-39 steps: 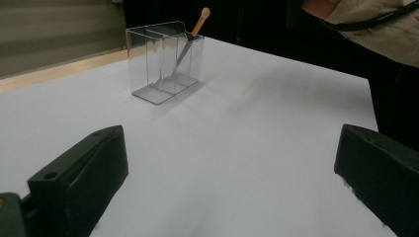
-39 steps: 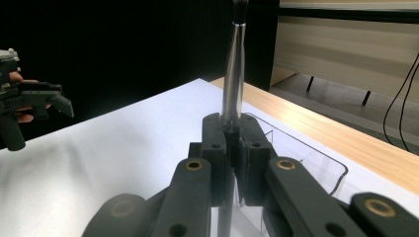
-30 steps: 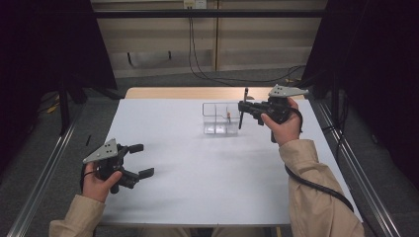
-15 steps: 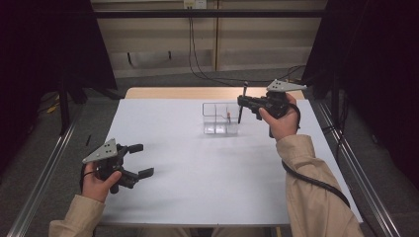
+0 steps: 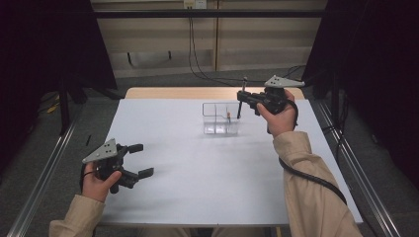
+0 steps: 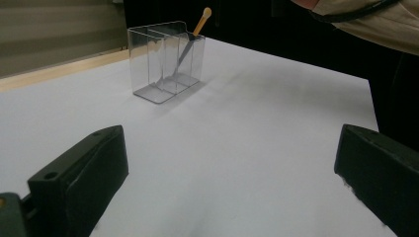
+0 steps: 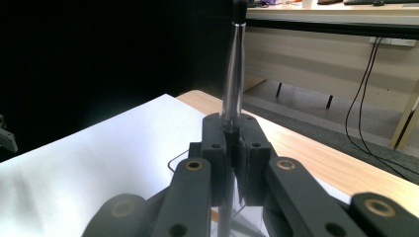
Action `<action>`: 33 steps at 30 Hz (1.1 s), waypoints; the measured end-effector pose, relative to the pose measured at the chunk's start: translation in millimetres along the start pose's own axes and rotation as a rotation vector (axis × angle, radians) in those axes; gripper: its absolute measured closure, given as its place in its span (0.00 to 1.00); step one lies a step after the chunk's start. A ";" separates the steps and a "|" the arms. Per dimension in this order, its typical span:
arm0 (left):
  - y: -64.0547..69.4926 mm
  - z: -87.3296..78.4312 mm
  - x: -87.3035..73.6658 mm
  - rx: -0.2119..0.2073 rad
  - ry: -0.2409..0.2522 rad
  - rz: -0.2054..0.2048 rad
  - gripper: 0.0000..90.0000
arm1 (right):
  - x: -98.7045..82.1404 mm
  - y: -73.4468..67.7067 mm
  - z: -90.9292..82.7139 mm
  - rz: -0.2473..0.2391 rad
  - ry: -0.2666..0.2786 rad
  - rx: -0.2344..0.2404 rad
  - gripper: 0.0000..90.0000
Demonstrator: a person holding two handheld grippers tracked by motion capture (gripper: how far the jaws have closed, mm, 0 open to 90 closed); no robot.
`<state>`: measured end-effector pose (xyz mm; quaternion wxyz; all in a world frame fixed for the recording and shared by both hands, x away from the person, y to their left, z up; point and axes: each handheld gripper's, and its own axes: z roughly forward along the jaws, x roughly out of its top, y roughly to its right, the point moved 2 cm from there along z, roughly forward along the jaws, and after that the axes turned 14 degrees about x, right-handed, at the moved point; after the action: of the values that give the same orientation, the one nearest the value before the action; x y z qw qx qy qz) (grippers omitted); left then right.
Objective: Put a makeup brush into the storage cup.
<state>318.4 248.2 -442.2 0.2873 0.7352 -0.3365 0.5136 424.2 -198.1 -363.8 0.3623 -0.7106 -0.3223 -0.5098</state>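
The left claw (image 5: 140, 160) is held low at the near left, gripped from below by the left hand (image 5: 99, 180), with its 2 jaws spread wide apart and nothing between them. The right claw (image 5: 240, 98) is raised at the far right in the right hand (image 5: 279, 116), forearm stretched forward, its jaws pressed together around a thin upright pen (image 7: 232, 79).

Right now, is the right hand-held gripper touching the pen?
Touching. The right gripper view shows the right hand-held gripper with its jaws closed tight on the upright pen, no gap on either side.
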 end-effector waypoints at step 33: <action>-4.5 -3.7 -0.3 0.013 0.016 -0.015 0.00 | -14.5 19.1 21.5 0.001 -0.017 -0.117 0.94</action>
<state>319.9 253.9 -441.7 0.2892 0.7354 -0.3254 0.5193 446.6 -191.4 -386.0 0.3175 -0.7352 -0.2946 -0.5214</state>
